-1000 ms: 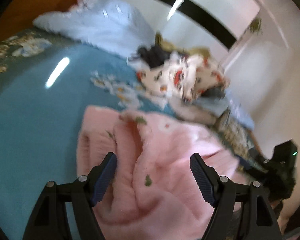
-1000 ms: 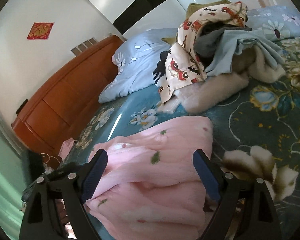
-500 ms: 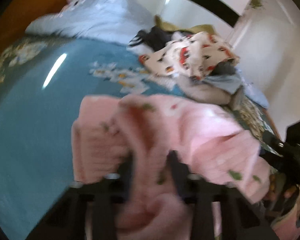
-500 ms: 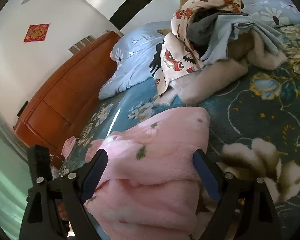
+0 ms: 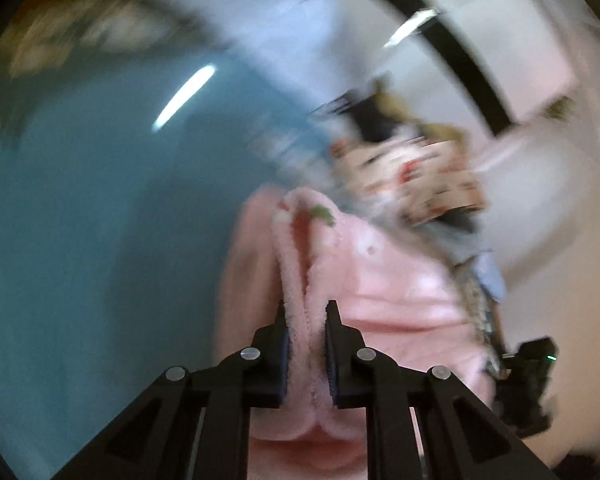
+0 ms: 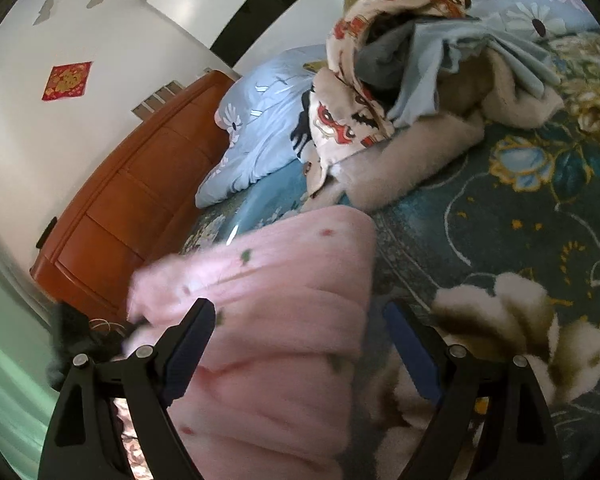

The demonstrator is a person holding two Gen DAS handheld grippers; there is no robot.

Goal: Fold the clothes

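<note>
A pink fleece garment [image 5: 380,280] with small green and red specks lies bunched on the bed. My left gripper [image 5: 305,308] has a raised fold of it between its jaws. The jaws are closing, and both pads press on the fleece. The left wrist view is smeared by motion. In the right wrist view the same pink garment [image 6: 284,280] fills the lower middle. My right gripper [image 6: 298,308] stands wide open over its near edge, with the left finger above the fleece and the right finger above the bedspread. Neither pad presses on anything.
A pile of unfolded clothes [image 6: 412,80], with a cartoon-print piece on top, sits at the back beside a pale blue pillow [image 6: 260,120]. A wooden headboard [image 6: 132,208] runs along the left. The flowered teal bedspread [image 6: 520,220] stretches to the right.
The left jaws went from wide open to closed on a fold of the pink garment. The left view swung sideways with the fleece drawn up. The right gripper stayed open and sank slightly.
</note>
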